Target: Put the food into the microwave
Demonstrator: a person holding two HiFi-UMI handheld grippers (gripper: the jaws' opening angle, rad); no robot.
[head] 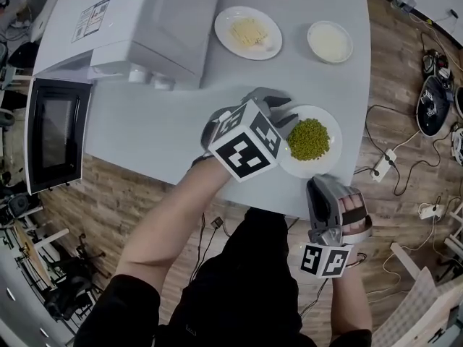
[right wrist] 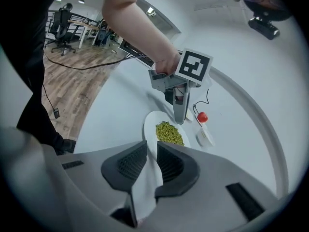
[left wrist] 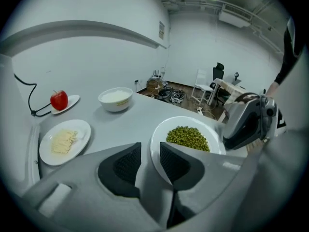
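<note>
Pale grey counter (head: 145,129) over a wood floor (head: 108,194) strewn with cables, with the microwave (head: 123,27) at its left end. A white plate (head: 304,170) heaped with green peas (head: 309,139) sits near the front edge. The left tongs (left wrist: 150,151) and right tongs (right wrist: 152,151) both gape, released, at the plate's rim.

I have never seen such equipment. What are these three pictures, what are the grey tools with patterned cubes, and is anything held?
A person holds a two-jaw gripper in each hand; the cubes belong to them. One picture comes from a head camera looking down; the other two look along each gripper's jaws. On the table are a microwave with its door open, a plate of peas, a plate of yellow shreds, a bowl and a red fruit. The left gripper and the right gripper sit at the pea plate's rim, jaws apart: nothing is gripped.
</note>
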